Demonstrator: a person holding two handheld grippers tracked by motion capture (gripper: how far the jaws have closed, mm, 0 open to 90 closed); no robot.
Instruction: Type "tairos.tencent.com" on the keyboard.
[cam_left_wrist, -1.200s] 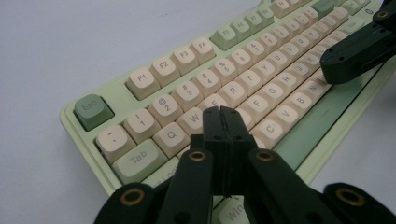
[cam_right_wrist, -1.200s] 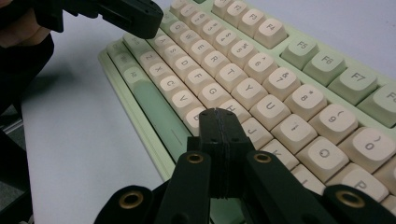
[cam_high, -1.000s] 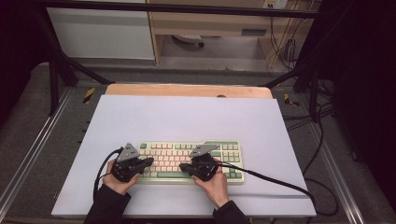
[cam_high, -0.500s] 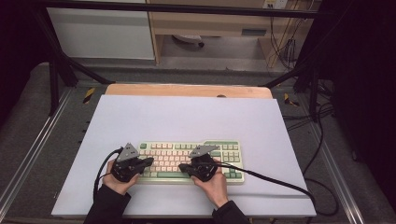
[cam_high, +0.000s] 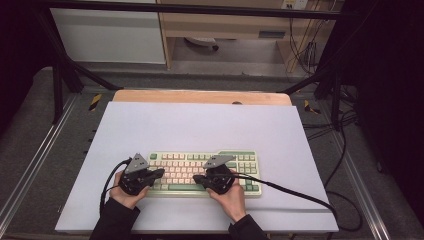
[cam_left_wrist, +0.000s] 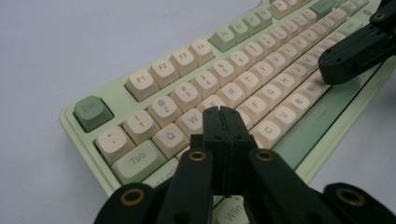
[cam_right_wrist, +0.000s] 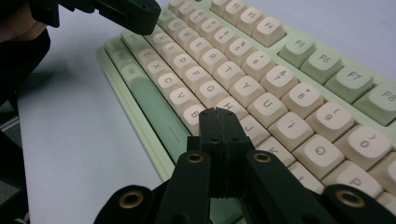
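Note:
A pale green keyboard (cam_high: 250, 165) with cream keys lies near the front of the white table top. My left gripper (cam_high: 161, 172) is shut with nothing in it, its tip over the keyboard's left keys. In the left gripper view the closed jaws of the left gripper (cam_left_wrist: 222, 112) sit above the keyboard (cam_left_wrist: 140, 84) around the W and S keys. My right gripper (cam_high: 196, 177) is also shut and empty, over the middle keys. In the right gripper view the right gripper (cam_right_wrist: 217, 114) points at the keyboard (cam_right_wrist: 327, 70) near B, N and H.
The white mat (cam_high: 200, 125) covers the table, with a wooden strip (cam_high: 200, 96) along its far edge. A black cable (cam_high: 300, 192) trails right from the right gripper. Metal frame rails (cam_high: 30, 165) run along both sides.

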